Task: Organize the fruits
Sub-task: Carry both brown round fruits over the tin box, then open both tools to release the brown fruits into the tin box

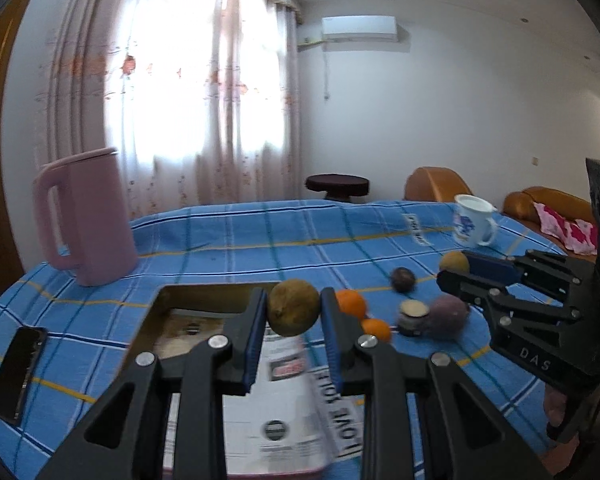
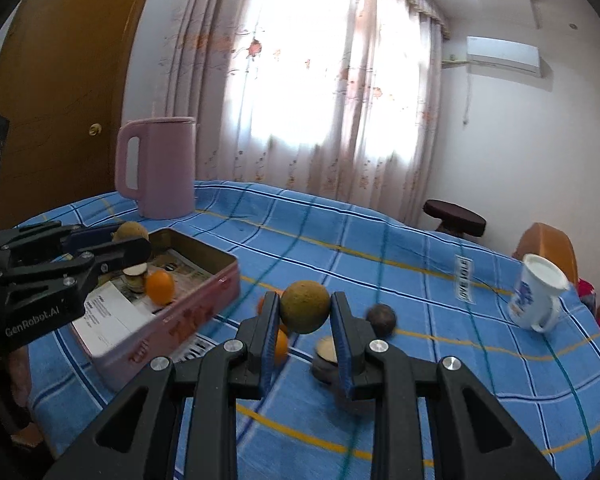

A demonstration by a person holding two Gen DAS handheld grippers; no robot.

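Blue checked cloth (image 2: 340,240) covers the tabletop, with a curtained window behind it. 1 round brownish-green fruit (image 1: 294,307) is clamped in the left gripper (image 1: 294,320), pinched across its widest part between the blue pads and carried clear of the cloth, just ahead of the fingertips and above the pink tin (image 2: 172,320). A 2nd round fruit (image 2: 305,306) of the same kind is gripped likewise in the right gripper (image 2: 305,320), over the loose fruits. Just beyond and below the right gripper lie a dark purple fruit (image 2: 381,319), a small orange (image 2: 281,347) and a cut piece (image 2: 326,350); another orange (image 2: 160,287) sits already in the tin, beside the left gripper's fingers. Both held fruits are judged firm, fairly light and smooth-skinned, so a hold across the middle is preferred; a pinch nearer either end is likely to let the ball squirt out. The oranges appear softer and may bruise under hard squeezing. The cut piece is flat and is probably best taken by its edges.
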